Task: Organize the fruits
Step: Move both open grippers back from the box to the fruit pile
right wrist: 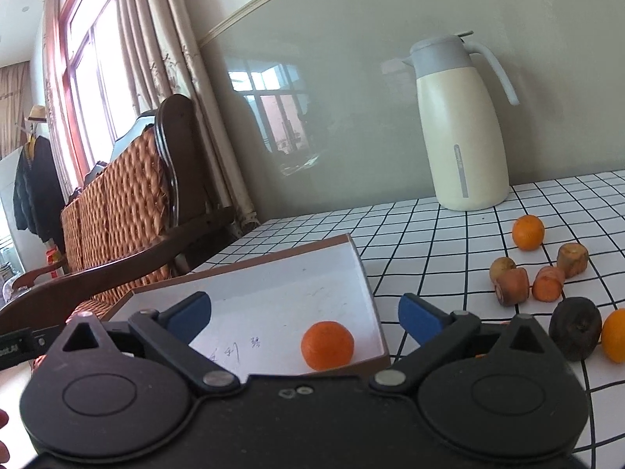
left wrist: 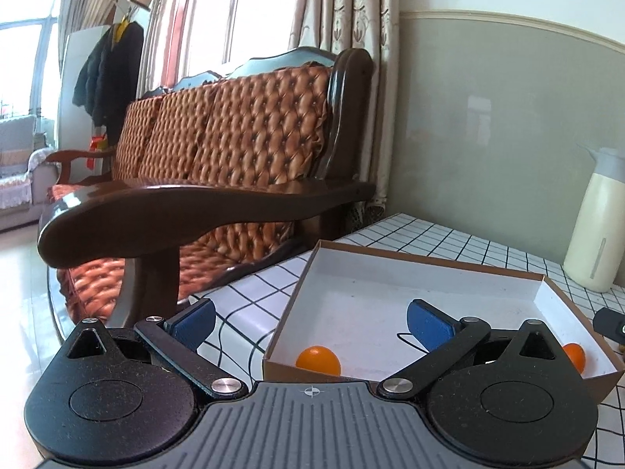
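Two oranges lay inside the shallow box (left wrist: 390, 297) in the left wrist view: one orange (left wrist: 318, 359) at lower centre near the box's front wall, a second orange (left wrist: 575, 355) at lower right, partly hidden behind the tool's linkage. Left tool (left wrist: 310, 322) was released, jaws spread wide, nothing between the blue pads (left wrist: 193, 322). Its left pad sat over the checked surface (left wrist: 250, 305), its right pad over the box floor. Box walls were brown outside, white inside. Cream flask (left wrist: 593, 226) stood at the right edge; wooden sofa (left wrist: 218, 148) filled the left and centre.

Right wrist view: right tool (right wrist: 304, 318) was also released, jaws wide apart, holding nothing. One boxed orange (right wrist: 327, 346) rested at lower centre, near the right front corner of the box (right wrist: 273, 285). On the checked surface (right wrist: 429, 242) at right, outside the box: a loose orange (right wrist: 528, 232), several carrot pieces (right wrist: 549, 283) close together, a dark fruit (right wrist: 575, 328), and touching it at the frame's right edge another orange, cut off (right wrist: 615, 336). Flask (right wrist: 461, 129) stood upright at upper right against the wall. Handwriting showed on the box floor.
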Tool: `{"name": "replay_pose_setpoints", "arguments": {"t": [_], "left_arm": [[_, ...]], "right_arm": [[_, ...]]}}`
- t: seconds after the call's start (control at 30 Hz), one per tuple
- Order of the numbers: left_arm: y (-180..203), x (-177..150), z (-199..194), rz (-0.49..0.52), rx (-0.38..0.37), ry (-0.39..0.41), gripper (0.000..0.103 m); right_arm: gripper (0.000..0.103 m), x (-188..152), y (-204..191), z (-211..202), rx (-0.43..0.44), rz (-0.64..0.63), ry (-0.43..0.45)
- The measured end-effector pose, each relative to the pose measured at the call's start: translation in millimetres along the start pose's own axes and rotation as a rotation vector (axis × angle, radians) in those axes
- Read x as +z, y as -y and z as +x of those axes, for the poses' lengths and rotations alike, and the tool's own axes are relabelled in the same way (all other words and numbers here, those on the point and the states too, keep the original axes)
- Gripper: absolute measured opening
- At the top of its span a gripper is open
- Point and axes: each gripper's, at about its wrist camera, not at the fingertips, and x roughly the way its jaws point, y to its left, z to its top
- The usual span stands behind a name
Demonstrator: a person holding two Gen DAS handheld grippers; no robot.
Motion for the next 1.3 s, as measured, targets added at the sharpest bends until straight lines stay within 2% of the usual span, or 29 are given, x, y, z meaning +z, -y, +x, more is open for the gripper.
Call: {"name": "replay_pose_setpoints", "arguments": {"t": [0.23, 0.4, 0.87, 1.2, 1.3], "left_arm": [[4.1, -1.4, -3.2, -0.008, 0.011, 0.016, 0.103], [11.6, -2.4, -12.7, 0.003, 0.006, 0.058, 0.103], [46.9, -5.5, -35.6, 0.069, -0.118, 0.127, 0.103], [81.2, -9.5, -45.7, 0.090, -0.214, 0.129, 0.103], [92.6, -11.4, -50.2, 0.096, -0.244, 0.133, 0.103]], "right_arm": [[0.097, 4.0, -2.6, -9.5, 0.018, -0.038, 0.018], [0.097, 6.8, -1.8, -19.3, 0.027, -0.059, 0.058], [0.097, 12.3, 6.5, -47.5, 0.016, -0.130, 0.170], [0.097, 17.5, 22.5, -69.9, -0.046, -0.149, 0.220], [0.097, 18.8, 28.7, -78.7, -0.087, -0.167, 0.251]]}}
